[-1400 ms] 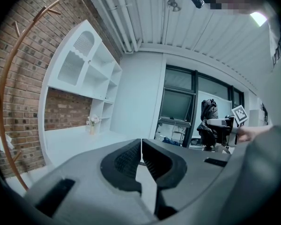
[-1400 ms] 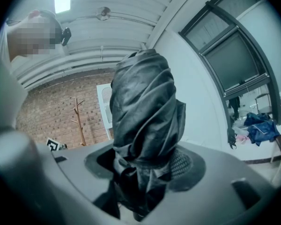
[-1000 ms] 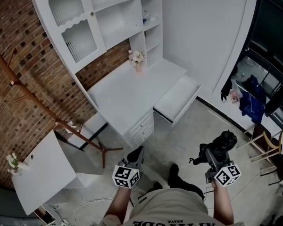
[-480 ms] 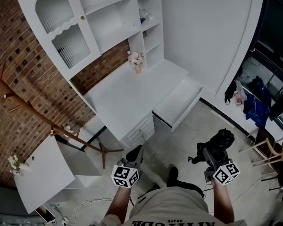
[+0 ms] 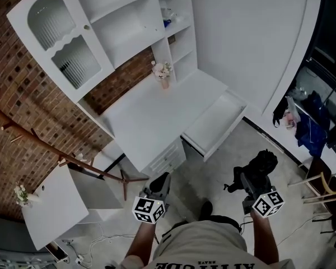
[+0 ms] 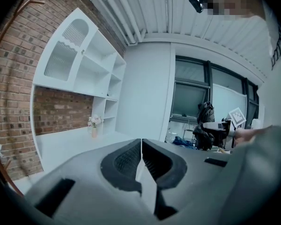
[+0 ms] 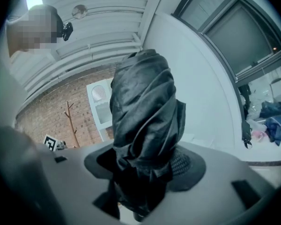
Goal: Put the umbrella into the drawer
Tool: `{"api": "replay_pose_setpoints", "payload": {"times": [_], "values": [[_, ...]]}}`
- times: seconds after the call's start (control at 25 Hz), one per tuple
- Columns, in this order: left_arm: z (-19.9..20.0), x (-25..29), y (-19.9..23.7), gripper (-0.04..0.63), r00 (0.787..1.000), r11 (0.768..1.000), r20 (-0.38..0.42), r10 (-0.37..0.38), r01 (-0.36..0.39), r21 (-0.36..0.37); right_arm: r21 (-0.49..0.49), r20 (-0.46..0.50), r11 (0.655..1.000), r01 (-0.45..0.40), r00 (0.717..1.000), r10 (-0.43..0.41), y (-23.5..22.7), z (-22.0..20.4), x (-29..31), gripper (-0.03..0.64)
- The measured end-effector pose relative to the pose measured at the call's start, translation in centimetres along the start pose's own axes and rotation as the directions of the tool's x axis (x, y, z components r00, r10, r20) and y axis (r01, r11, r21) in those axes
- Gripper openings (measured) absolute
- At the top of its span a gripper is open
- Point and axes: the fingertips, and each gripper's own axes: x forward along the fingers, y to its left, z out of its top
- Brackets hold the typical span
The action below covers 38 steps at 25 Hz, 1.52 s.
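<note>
A folded black umbrella (image 7: 143, 125) stands upright between the jaws of my right gripper (image 7: 147, 165), which is shut on it. In the head view the umbrella (image 5: 260, 166) sits at the front of the right gripper (image 5: 252, 179), low right, over the floor. The white desk's drawer (image 5: 215, 124) is pulled open, ahead and left of the umbrella. My left gripper (image 5: 160, 185) hangs low centre, near the desk's small drawers; its jaws (image 6: 141, 159) are shut with nothing between them.
A white desk (image 5: 151, 116) with a shelf unit (image 5: 129, 21) stands against a brick wall; a small flower vase (image 5: 164, 72) is on it. A wooden coat stand (image 5: 61, 150) and a white side table (image 5: 50, 206) are at left. Clothes (image 5: 311, 122) and a chair (image 5: 325, 184) are at right.
The view has shifted a little toward the desk, which now sits lower and more central. Both grippers keep their places, and the umbrella stays gripped.
</note>
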Motion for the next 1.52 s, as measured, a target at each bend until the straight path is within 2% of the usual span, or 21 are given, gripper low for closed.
{"api": "replay_pose_setpoints", "payload": {"times": [0.64,0.92,1.32,1.52], "values": [[1.6,7.5,-2.3,0.027,0.999,0.999,0.004,0.042,-0.042,0.011,0.003,-0.025,0.998,-0.065,0.998,0.065,-6.6,2.6,4.6,0.270],[1.7,8.8,-2.5,0.026,0.999,0.999,-0.002,0.045,-0.045,0.010,0.011,-0.033,0.997,-0.081,0.996,0.082,-7.4,3.0,5.7,0.270],[1.9,11.3,-1.2,0.028,1.000,1.000,-0.012,0.019,-0.019,0.004,0.023,-0.050,0.998,-0.051,0.997,0.053,-8.3,2.7,7.3,0.270],[2.5,13.7,0.4,0.027,1.000,1.000,-0.006,-0.021,0.021,0.000,0.023,-0.049,1.000,-0.011,0.999,0.012,-8.7,3.1,8.5,0.270]]}}
